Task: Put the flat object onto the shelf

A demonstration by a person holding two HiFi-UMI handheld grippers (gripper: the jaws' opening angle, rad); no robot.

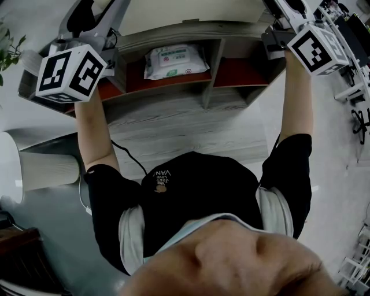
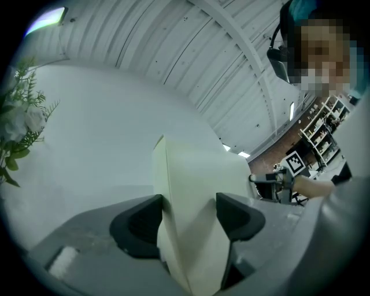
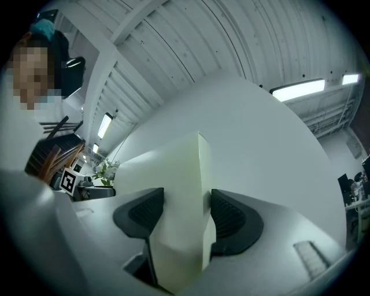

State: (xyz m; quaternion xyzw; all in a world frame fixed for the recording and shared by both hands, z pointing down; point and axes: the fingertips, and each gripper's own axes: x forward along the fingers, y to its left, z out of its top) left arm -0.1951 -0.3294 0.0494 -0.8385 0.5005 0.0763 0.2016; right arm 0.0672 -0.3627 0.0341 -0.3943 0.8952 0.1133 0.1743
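Left gripper view and right gripper view agree: my left fingers (image 2: pixel 139 222) and right fingers (image 3: pixel 231 219) clamp opposite ends of the flat object (image 2: pixel 196 173), held up near the shelf (image 1: pixel 173 36) top. If I lower it unevenly, it could tilt, snag the shelf edge or slip loose.

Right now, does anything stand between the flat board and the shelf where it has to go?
Nothing visible does. The left gripper and the right gripper hold the flat board at the shelf top. A pack of wipes lies in one compartment; the one to its right looks bare.
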